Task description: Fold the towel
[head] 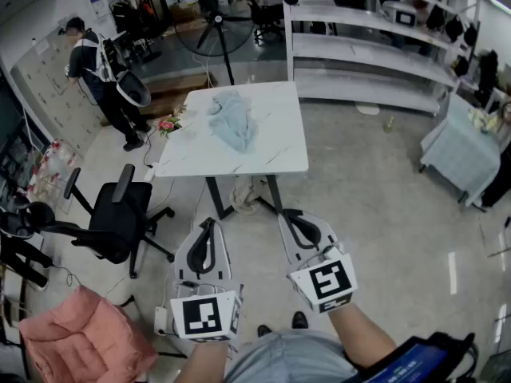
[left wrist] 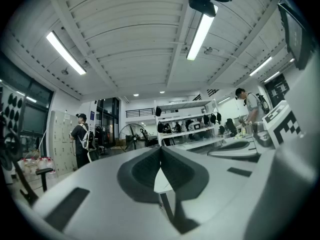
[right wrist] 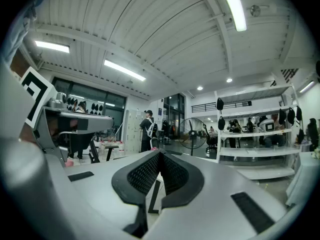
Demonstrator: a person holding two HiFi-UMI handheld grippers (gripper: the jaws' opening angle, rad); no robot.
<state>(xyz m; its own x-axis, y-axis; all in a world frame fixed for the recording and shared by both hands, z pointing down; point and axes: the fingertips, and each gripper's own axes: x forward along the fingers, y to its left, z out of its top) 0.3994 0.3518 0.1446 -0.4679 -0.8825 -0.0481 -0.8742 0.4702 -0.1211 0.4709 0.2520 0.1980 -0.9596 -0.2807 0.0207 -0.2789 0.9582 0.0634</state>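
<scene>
Towel (head: 232, 120): light blue, crumpled in a heap, not folded. It lies on the far-left part of the white surface (head: 275, 156), well clear of both your grippers.

Your hands: both held low in front of your body, side by side and level, pointing forward toward the surface with open floor in between. Marker cubes face up at the head camera.

Left gripper (head: 209, 228): jaws together, tips meeting, nothing between them; its own view confirms this (left wrist: 160, 149).
Right gripper (head: 294, 218): same, jaws pressed together and empty; its own view shows the ribbed pads (right wrist: 145, 173) meeting at the tip.

Around the surface:
- small bunch of pink flowers (head: 168, 124) just off its left edge
- pale bundle of cloth (head: 249, 195) on the floor by the legs of the surface
- black office chair (head: 120, 214) to the left, pink cushion (head: 84, 335) nearer you
- standing fan (head: 214, 18) behind the surface, white shelving (head: 367, 46) to the right
- person with a backpack (head: 100, 74) at the lockers, far left
</scene>
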